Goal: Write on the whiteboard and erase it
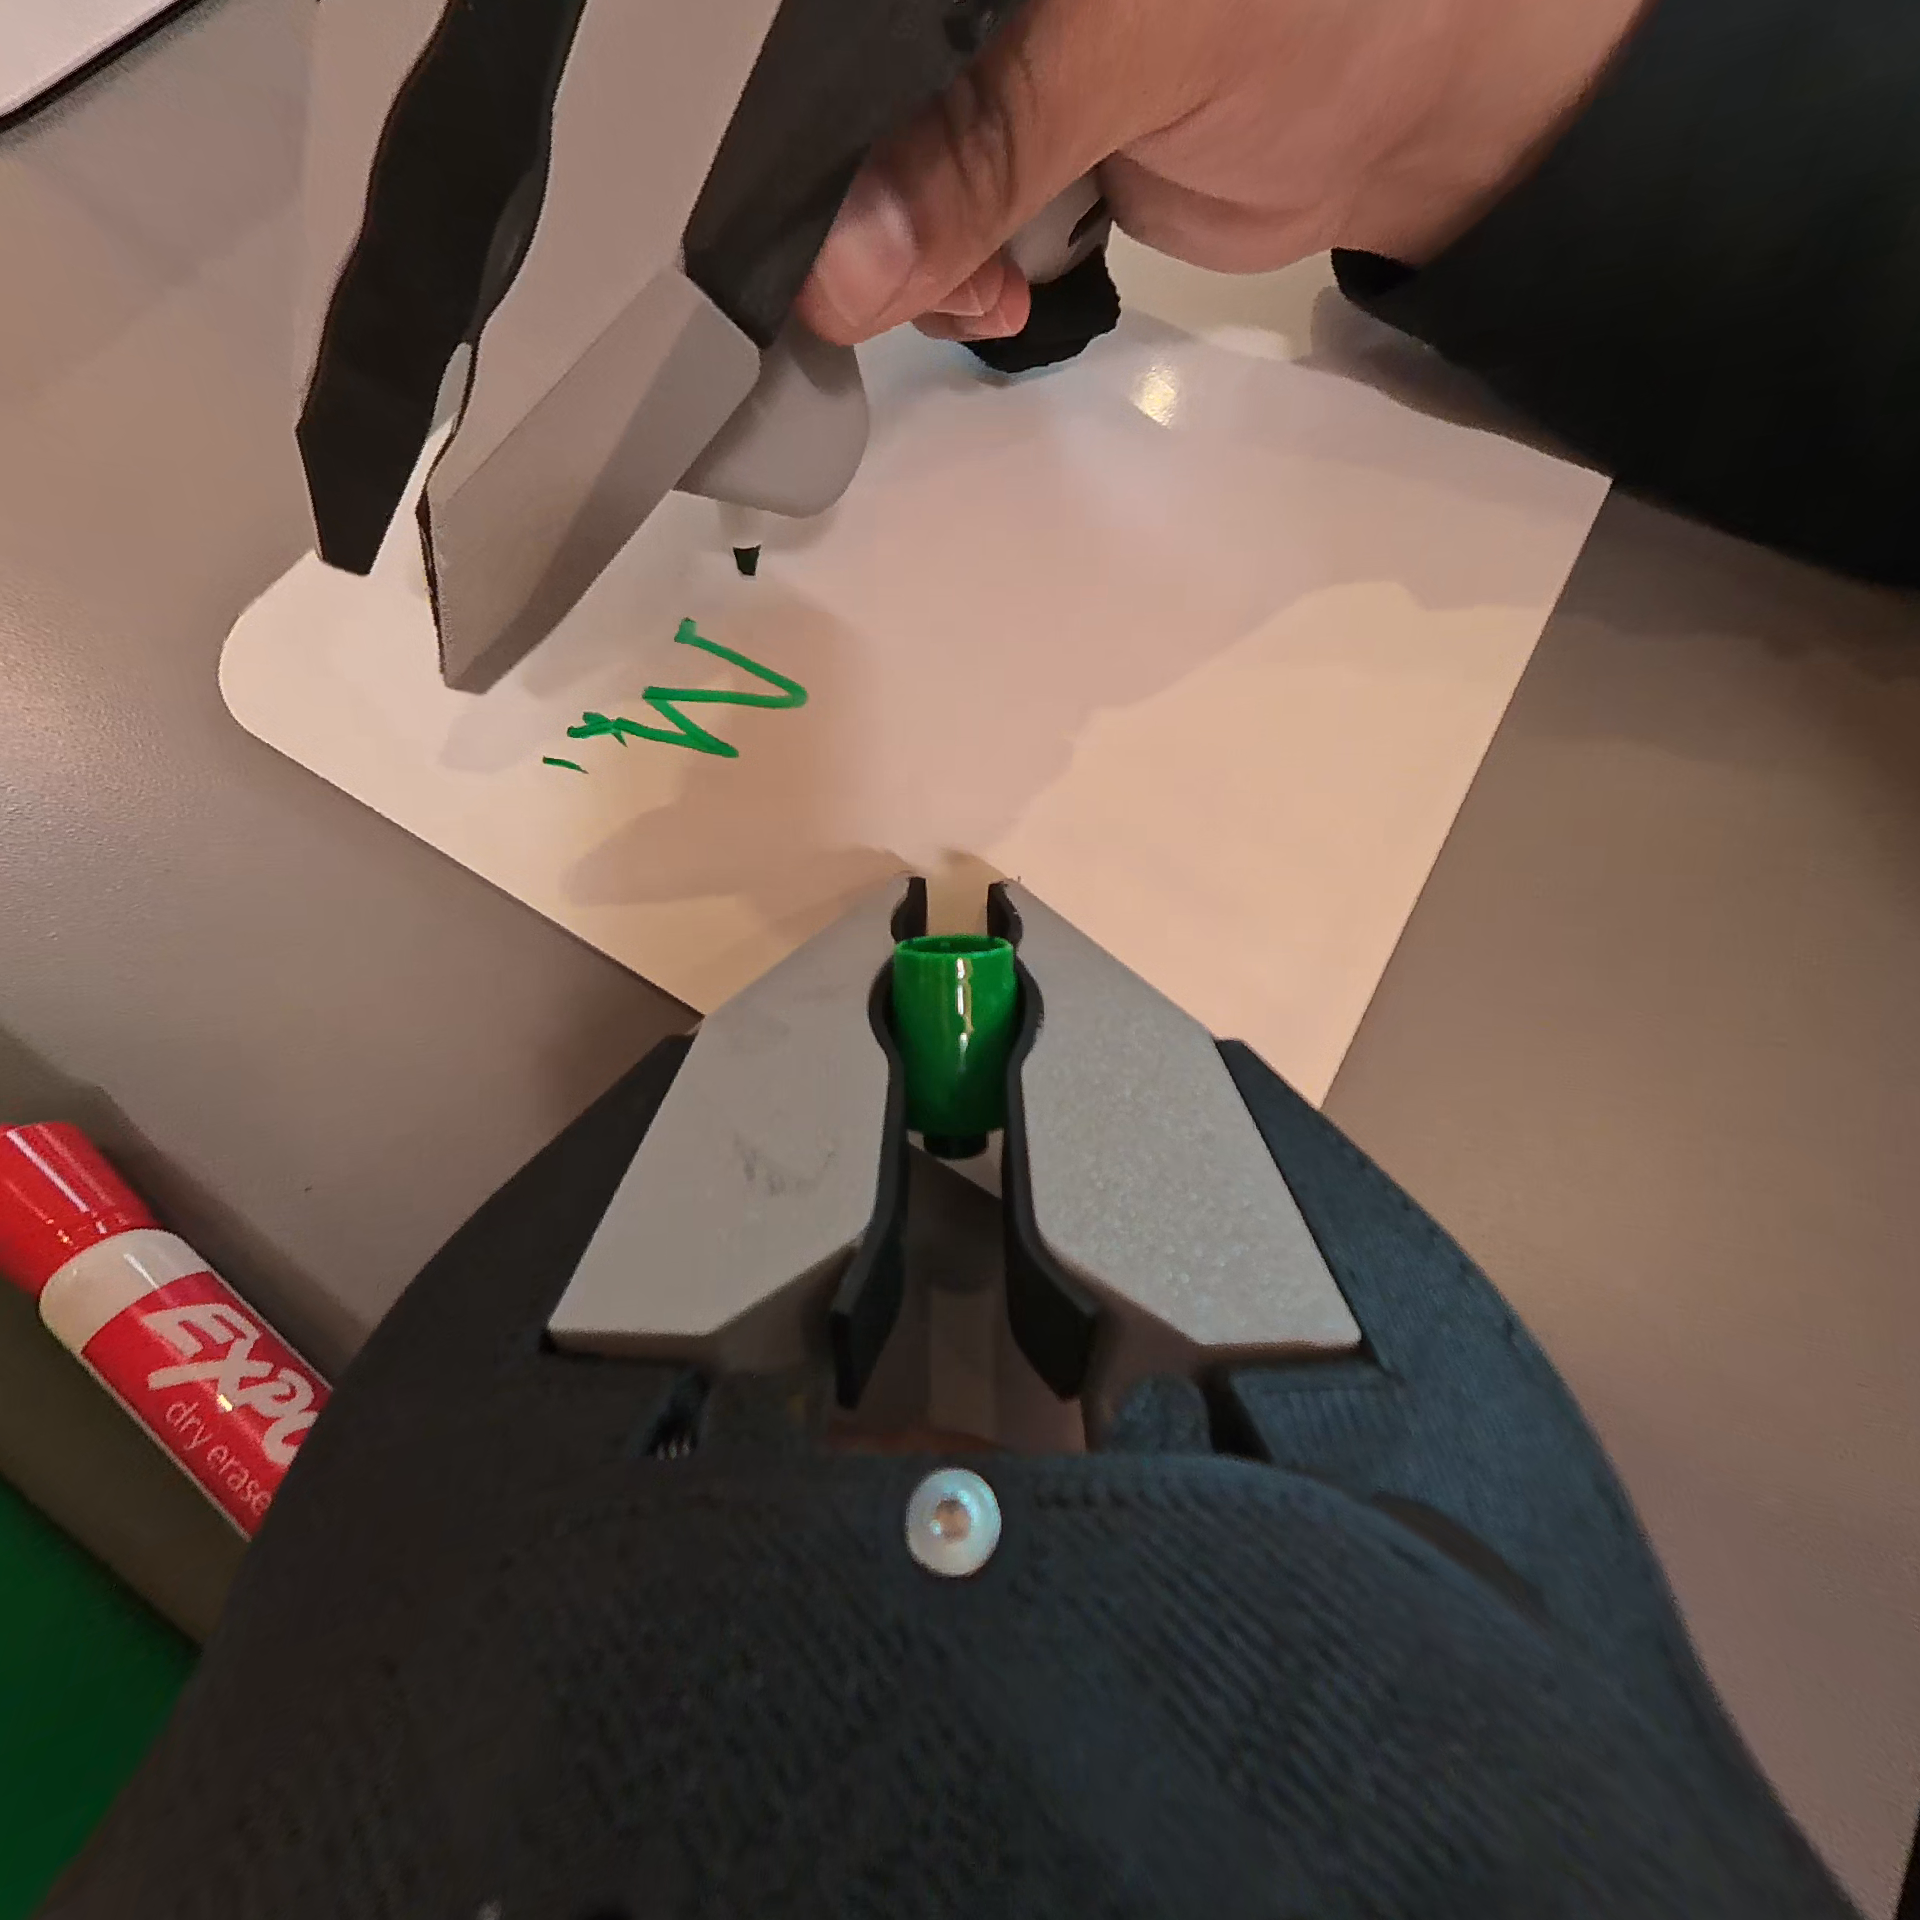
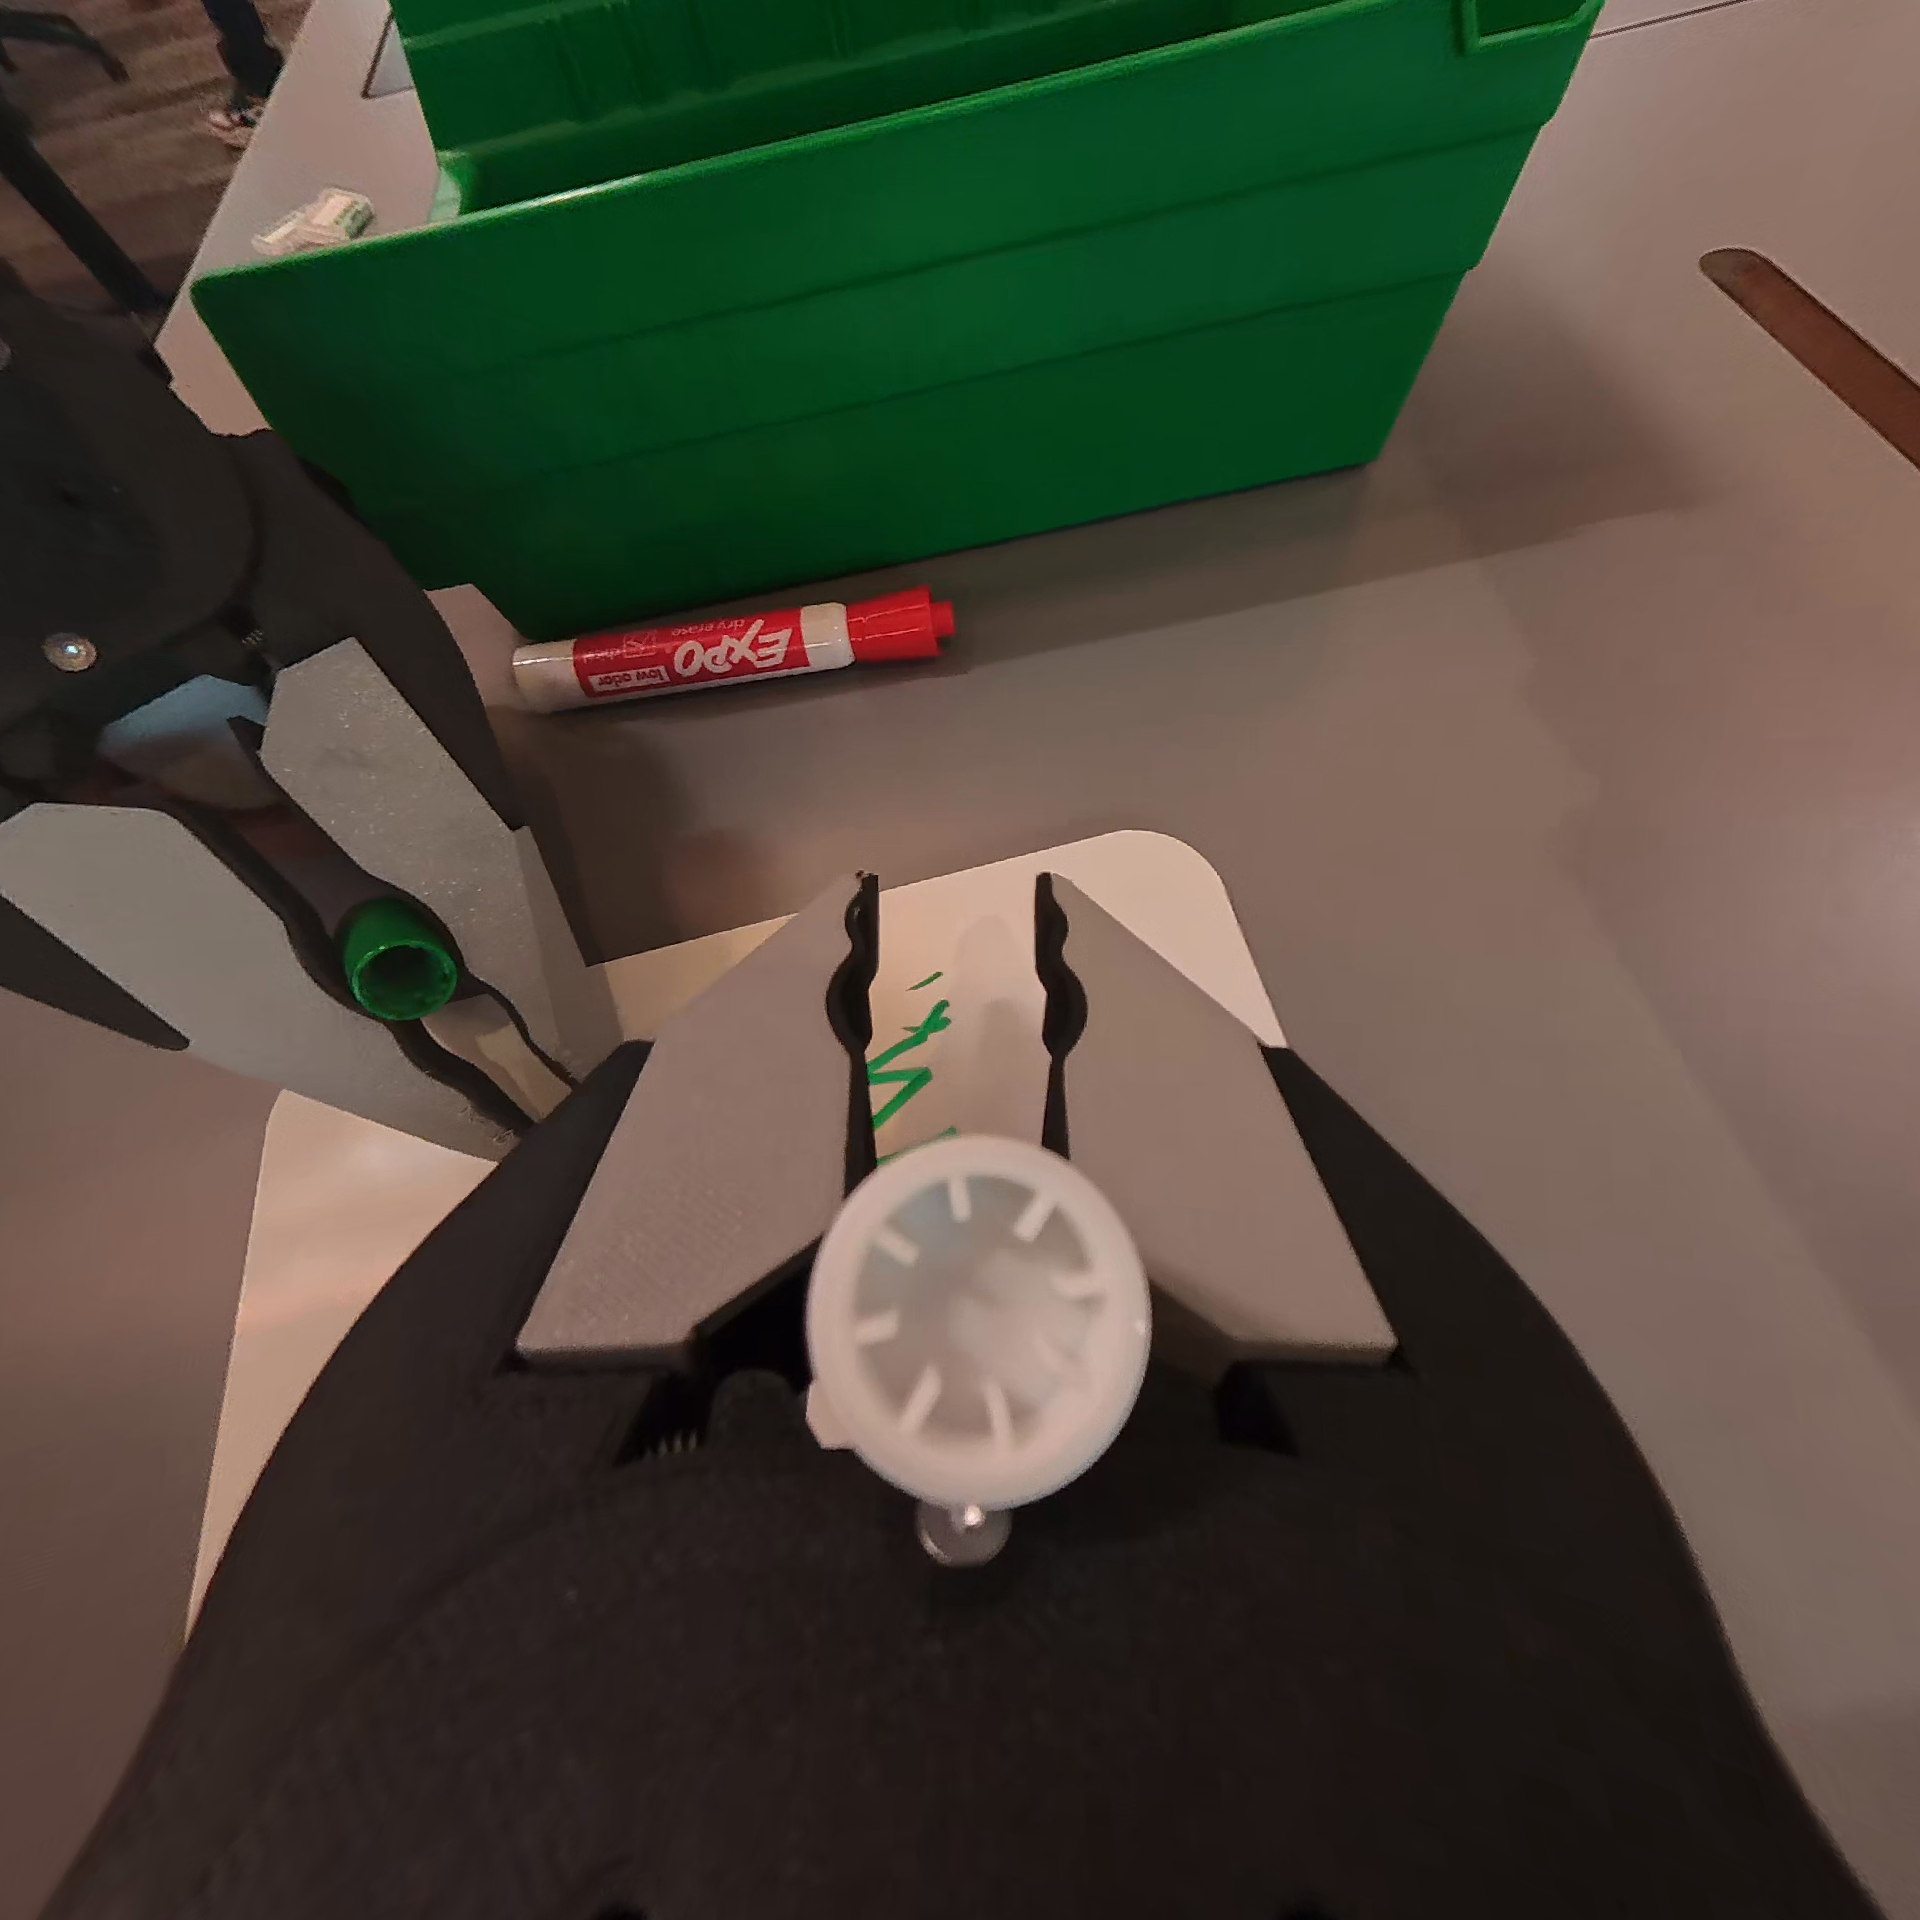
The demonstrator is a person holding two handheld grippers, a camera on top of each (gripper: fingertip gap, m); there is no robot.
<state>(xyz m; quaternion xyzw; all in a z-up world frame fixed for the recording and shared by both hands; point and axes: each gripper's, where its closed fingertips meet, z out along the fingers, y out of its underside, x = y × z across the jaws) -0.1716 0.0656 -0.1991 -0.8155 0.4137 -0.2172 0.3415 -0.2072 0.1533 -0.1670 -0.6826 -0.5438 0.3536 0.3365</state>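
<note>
Left wrist view: your left gripper [image 1: 954, 904] is clamped on the green cap [image 1: 951, 1023]; the whiteboard [image 1: 1143, 665] lies ahead.
Right wrist view: your right gripper [image 2: 956, 904] grips the marker [image 2: 977, 1320], axis running toward the board [image 2: 1174, 904] below.

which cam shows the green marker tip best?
Left wrist view: the right gripper holds the green marker with its tip just above the whiteboard, beside the green strokes. Right wrist view shows only the marker's blurred rear end; the tip is hidden.
</note>
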